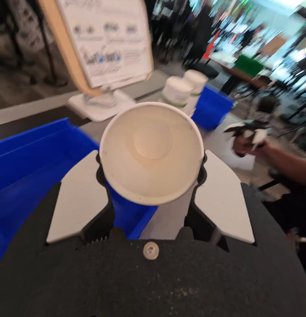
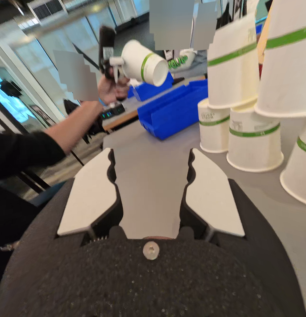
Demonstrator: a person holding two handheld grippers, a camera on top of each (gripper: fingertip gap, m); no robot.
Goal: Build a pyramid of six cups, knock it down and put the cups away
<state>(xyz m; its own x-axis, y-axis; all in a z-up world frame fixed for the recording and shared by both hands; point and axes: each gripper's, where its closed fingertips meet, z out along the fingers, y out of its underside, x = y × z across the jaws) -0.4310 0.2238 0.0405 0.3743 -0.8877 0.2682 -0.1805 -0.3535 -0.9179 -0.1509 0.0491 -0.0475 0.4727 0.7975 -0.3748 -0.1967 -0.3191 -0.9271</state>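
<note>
L gripper (image 1: pixel 151 164) clamps the sixth cup (image 1: pixel 151 152) by its sides, mouth toward cam, above blue bin (image 1: pixel 28 163). R gripper (image 2: pixel 151 164) wide open, empty, beside pyramid (image 2: pixel 248 103) w/ five cups up. Judged step: topping out; next needs cup flipped mouth-down and centred on the upper pair.

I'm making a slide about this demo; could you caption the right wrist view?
Open right gripper hovers over the grey table beside stacked paper cups while the left gripper carries another cup.

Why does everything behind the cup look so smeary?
In the left wrist view the cup in the left tool looks sharp, while the poster and room behind streak with motion blur. In the right wrist view the stacked cups smear slightly and bulge at the wide-angle edge.
</note>
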